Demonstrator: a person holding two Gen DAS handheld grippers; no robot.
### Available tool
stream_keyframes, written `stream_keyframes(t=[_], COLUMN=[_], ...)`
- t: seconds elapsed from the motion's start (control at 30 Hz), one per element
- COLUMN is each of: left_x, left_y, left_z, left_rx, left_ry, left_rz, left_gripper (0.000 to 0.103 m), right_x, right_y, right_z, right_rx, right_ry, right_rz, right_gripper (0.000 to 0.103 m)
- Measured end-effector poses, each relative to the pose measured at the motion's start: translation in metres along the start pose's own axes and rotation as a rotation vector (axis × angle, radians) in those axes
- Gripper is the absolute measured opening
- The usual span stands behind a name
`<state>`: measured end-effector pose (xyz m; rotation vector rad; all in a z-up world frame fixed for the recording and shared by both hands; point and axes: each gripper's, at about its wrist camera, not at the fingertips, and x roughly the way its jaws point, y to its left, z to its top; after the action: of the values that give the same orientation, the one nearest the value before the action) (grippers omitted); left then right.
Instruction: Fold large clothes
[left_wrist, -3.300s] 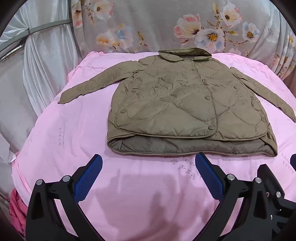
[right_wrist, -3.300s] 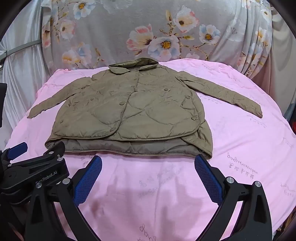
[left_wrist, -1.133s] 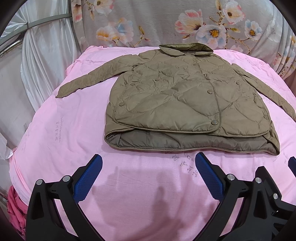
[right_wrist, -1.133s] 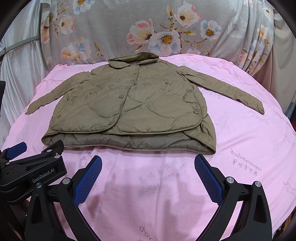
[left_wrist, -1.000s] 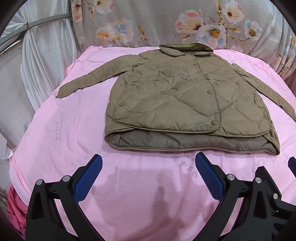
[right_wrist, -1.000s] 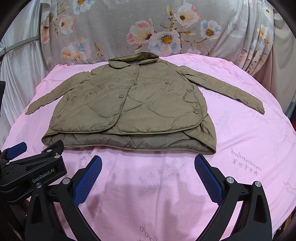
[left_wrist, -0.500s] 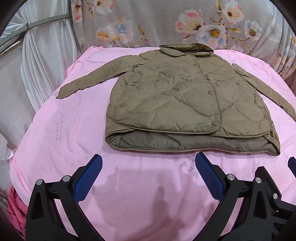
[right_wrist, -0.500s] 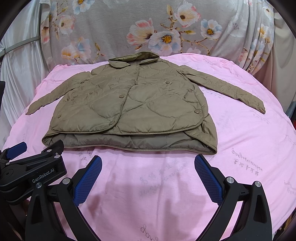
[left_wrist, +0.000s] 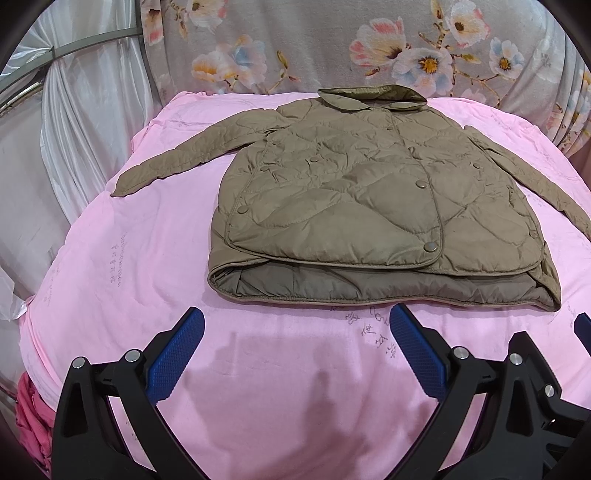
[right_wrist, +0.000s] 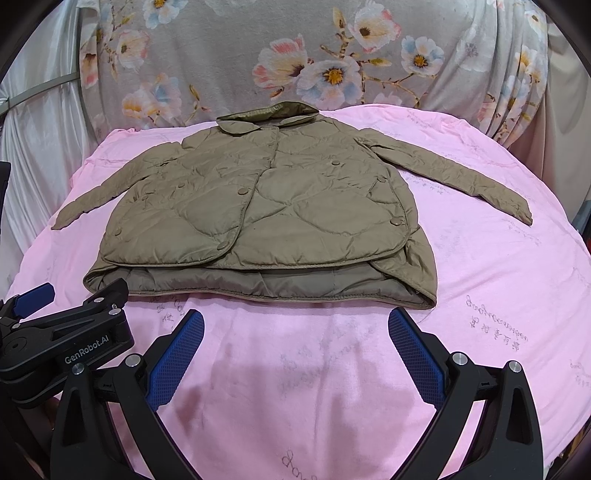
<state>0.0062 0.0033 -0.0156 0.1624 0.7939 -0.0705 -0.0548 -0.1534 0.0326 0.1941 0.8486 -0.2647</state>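
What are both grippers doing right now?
Left gripper: open, holding nothing, short of the jacket.
Right gripper: open, holding nothing.

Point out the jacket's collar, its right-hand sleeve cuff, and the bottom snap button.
collar (right_wrist: 269, 114): right wrist view, on the folded top edge.
sleeve cuff (right_wrist: 522, 214): right wrist view, on the sleeve's outer end.
bottom snap button (left_wrist: 430, 246): left wrist view, on the front flap's lower corner.

Bright even light, soft shadows near bottom, fisheye-bent dark corners.
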Motion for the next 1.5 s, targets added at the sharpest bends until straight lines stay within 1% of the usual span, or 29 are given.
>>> stream_keyframes(t=[0.1, 0.23, 0.3, 0.4, 0.47, 0.6, 0.63, 0.73, 0.77, 0.8, 0.9, 0.97, 1.0, 1.07, 1.13, 1.2, 1.27, 1.33, 1.37, 1.4, 1.43, 1.47, 1.5], left_x=[0.003, 0.01, 0.013, 0.019, 0.021, 0.029, 0.033, 0.046, 0.05, 0.057, 0.069, 0.078, 0.082, 0.088, 0.094, 0.101, 0.107, 0.113, 0.116, 0.119, 0.121, 0.123, 0.125], left_y=[-0.001, -0.005, -0.005, -0.003, 0.0, 0.008, 0.011, 0.023, 0.027, 0.032, 0.043, 0.05, 0.054, 0.06, 0.063, 0.064, 0.065, 0.065, 0.065, 0.064, 0.064, 0.064, 0.064], left_z=[-0.001, 0.001, 0.006, 0.018, 0.027, 0.047, 0.052, 0.066, 0.069, 0.073, 0.079, 0.083, 0.085, 0.087, 0.089, 0.091, 0.092, 0.093, 0.093, 0.094, 0.094, 0.094, 0.094], left_rx=[0.003, 0.017, 0.02, 0.001, -0.01, -0.033, -0.038, -0.066, -0.074, -0.087, -0.112, -0.131, -0.142, -0.158, -0.16, -0.159, -0.164, -0.169, -0.169, -0.168, -0.166, -0.163, -0.16], left_ry=[0.005, 0.014, 0.01, 0.005, -0.007, -0.032, -0.033, -0.024, -0.018, -0.015, -0.007, -0.003, -0.006, -0.014, -0.012, -0.002, 0.012, 0.033, 0.042, 0.05, 0.053, 0.057, 0.06], left_rz=[-0.004, -0.013, -0.005, -0.004, 0.001, 0.027, 0.03, 0.034, 0.04, 0.049, 0.073, 0.091, 0.094, 0.105, 0.118, 0.135, 0.136, 0.135, 0.133, 0.135, 0.141, 0.151, 0.162], left_gripper=[0.098, 0.098, 0.098, 0.098, 0.098, 0.098, 0.098, 0.098, 0.098, 0.098, 0.098, 0.098, 0.098, 0.098, 0.098, 0.098, 0.098, 0.098, 0.098, 0.098, 0.098, 0.098, 0.098], right_x=[0.006, 0.015, 0.019, 0.027, 0.035, 0.053, 0.059, 0.077, 0.085, 0.093, 0.117, 0.132, 0.138, 0.15, 0.158, 0.162, 0.17, 0.179, 0.181, 0.184, 0.188, 0.191, 0.191], right_y=[0.001, -0.004, -0.012, -0.036, -0.062, -0.127, -0.146, -0.196, -0.213, -0.23, -0.291, -0.32, -0.333, -0.353, -0.365, -0.37, -0.376, -0.383, -0.386, -0.388, -0.39, -0.391, -0.389], right_z=[-0.002, 0.005, 0.011, 0.025, 0.037, 0.064, 0.071, 0.087, 0.092, 0.095, 0.094, 0.093, 0.09, 0.091, 0.093, 0.099, 0.107, 0.115, 0.119, 0.125, 0.133, 0.141, 0.15], right_rx=[0.006, 0.015, 0.033, 0.098, 0.168, 0.332, 0.373, 0.455, 0.479, 0.51, 0.688, 0.777, 0.819, 0.854, 0.874, 0.865, 0.864, 0.883, 0.883, 0.876, 0.855, 0.838, 0.826], right_ry=[0.009, 0.03, 0.034, 0.032, 0.026, 0.004, -0.006, -0.023, -0.021, -0.014, 0.002, 0.007, 0.008, -0.006, -0.026, -0.052, -0.069, -0.09, -0.096, -0.095, -0.081, -0.076, -0.086], right_rz=[0.012, 0.027, 0.023, 0.023, 0.024, 0.002, -0.013, -0.111, -0.128, -0.137, -0.141, -0.144, -0.159, -0.155, -0.151, -0.177, -0.193, -0.212, -0.233, -0.268, -0.31, -0.316, -0.306], right_gripper=[0.098, 0.098, 0.098, 0.098, 0.098, 0.098, 0.098, 0.098, 0.098, 0.098, 0.098, 0.098, 0.098, 0.098, 0.098, 0.098, 0.098, 0.092, 0.078, 0.054, 0.04, 0.019, 0.01])
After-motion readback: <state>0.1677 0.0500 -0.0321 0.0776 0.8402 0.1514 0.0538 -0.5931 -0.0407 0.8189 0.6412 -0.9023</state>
